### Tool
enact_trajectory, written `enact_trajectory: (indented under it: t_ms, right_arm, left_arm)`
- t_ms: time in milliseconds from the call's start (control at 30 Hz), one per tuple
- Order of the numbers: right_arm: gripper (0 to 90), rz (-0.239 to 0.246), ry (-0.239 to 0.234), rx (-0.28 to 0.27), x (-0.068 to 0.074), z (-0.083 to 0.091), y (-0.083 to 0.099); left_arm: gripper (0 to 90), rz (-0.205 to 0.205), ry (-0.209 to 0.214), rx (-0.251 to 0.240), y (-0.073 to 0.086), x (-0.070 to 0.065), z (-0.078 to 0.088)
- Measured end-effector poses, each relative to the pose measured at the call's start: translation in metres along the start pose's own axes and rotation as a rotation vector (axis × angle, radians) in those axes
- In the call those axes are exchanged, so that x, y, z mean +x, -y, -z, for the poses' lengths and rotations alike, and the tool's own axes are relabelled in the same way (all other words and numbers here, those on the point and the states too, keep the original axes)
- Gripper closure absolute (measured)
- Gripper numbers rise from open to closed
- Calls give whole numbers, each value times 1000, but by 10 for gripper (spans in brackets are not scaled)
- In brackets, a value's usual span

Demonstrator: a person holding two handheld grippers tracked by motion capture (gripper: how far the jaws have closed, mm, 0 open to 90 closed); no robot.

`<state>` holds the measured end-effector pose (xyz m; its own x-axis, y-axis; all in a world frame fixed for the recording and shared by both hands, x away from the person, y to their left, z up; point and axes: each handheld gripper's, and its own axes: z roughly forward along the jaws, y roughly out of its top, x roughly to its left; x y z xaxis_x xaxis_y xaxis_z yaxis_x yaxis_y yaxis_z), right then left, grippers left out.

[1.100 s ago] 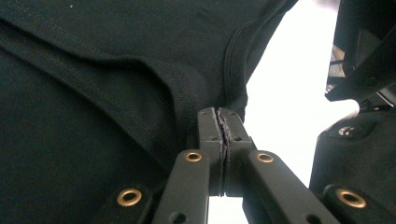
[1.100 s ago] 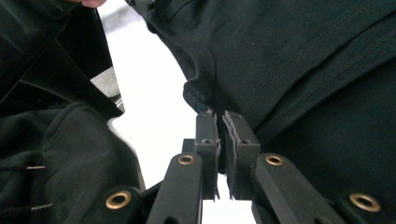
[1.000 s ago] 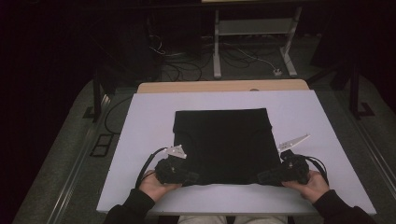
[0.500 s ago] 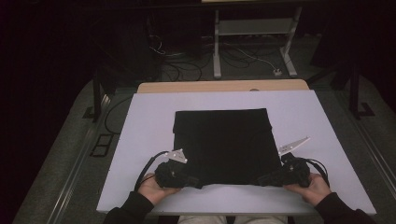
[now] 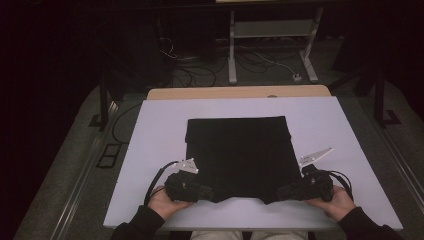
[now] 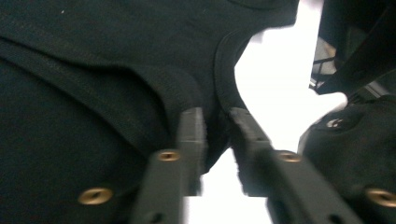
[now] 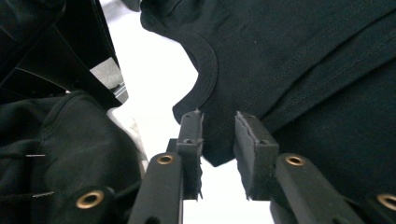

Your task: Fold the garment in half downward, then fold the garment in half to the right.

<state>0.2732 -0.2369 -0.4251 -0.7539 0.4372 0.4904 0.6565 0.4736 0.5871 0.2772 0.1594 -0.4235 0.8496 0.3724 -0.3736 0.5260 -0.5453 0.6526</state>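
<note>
A black folded garment [image 5: 237, 155] lies flat on the white table [image 5: 160, 130], its neckline at the near edge. My left gripper [image 5: 210, 192] rests at the near left corner of the garment and my right gripper [image 5: 281, 191] at the near right corner. In the left gripper view the jaws [image 6: 215, 119] have just been opening; the collar edge [image 6: 224, 70] lies in the gap and the pads stand clear of it. In the right gripper view the jaws [image 7: 218, 122] have also just been opening, with a corner of the cloth [image 7: 303, 56] loose between them.
Beyond the white table runs a wooden table edge [image 5: 240, 92]. Farther back stand a metal frame [image 5: 270, 45] and cables on the floor [image 5: 200, 65]. White table surface shows on both sides of the garment. A person's hands hold both grippers at the near edge.
</note>
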Motion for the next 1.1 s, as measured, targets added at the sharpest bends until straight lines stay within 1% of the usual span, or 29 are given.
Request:
enact_trajectory:
  t_ms: [33, 67, 100, 133, 200, 233, 300, 400, 467, 533, 567, 600, 633, 667, 733, 767, 800, 867, 967, 1033, 1100]
  right_arm:
    - [663, 5, 10, -2, 1, 1, 0]
    - [641, 12, 16, -4, 1, 1, 0]
    - [612, 19, 27, -9, 2, 1, -1]
    - [588, 21, 38, -17, 2, 2, -1]
    - [533, 33, 52, -28, 3, 3, -2]
    - [496, 36, 64, -35, 4, 4, -2]
    - [409, 44, 87, -45, 6, 5, -4]
    - [293, 50, 118, -61, 7, 5, -6]
    - [218, 48, 128, -75, 8, 6, -8]
    - [152, 44, 142, -91, 8, 7, -11]
    - [131, 42, 150, -99, 8, 8, -13]
    - [131, 44, 160, -109, 8, 8, -14]
    - [120, 48, 165, -119, 9, 9, -15]
    - [90, 48, 172, -130, 9, 9, -17]
    - [19, 48, 190, -131, 10, 10, -20]
    - [0, 54, 195, -133, 9, 10, -22]
    - [0, 57, 204, -132, 10, 10, -24]
    - [0, 61, 225, -144, 10, 10, -26]
    - [0, 69, 258, -145, 12, 8, -30]
    - [0, 76, 258, -155, 11, 8, -33]
    - [0, 79, 259, -161, 11, 7, -38]
  left_arm:
    - [638, 9, 7, -7, 0, 0, 1]
    - [604, 4, 13, -12, -1, 1, 2]
    - [566, -7, 12, -19, -1, 1, 3]
    - [541, -4, 7, -28, -2, 0, 4]
    - [462, -13, 8, -46, -2, -1, 7]
    - [431, -18, 0, -60, -2, -1, 8]
    - [366, -12, -13, -75, -2, 0, 10]
    - [293, 33, -9, -109, -2, 4, 13]
    - [254, 47, -16, -125, -1, 6, 15]
    - [185, 43, -34, -138, 0, 6, 17]
    - [145, 48, -45, -149, 0, 6, 18]
    - [125, 43, -53, -148, 0, 7, 20]
    - [121, 44, -58, -160, 1, 7, 21]
    - [108, 50, -60, -168, 1, 7, 22]
    - [59, 58, -71, -174, 2, 8, 24]
    - [24, 60, -80, -174, 2, 9, 24]
    - [0, 61, -88, -168, 3, 9, 24]
    - [0, 69, -104, -173, 5, 11, 26]
    - [0, 62, -134, -167, 7, 12, 27]
    - [0, 57, -154, -166, 9, 13, 28]
    - [0, 55, -168, -174, 10, 14, 30]
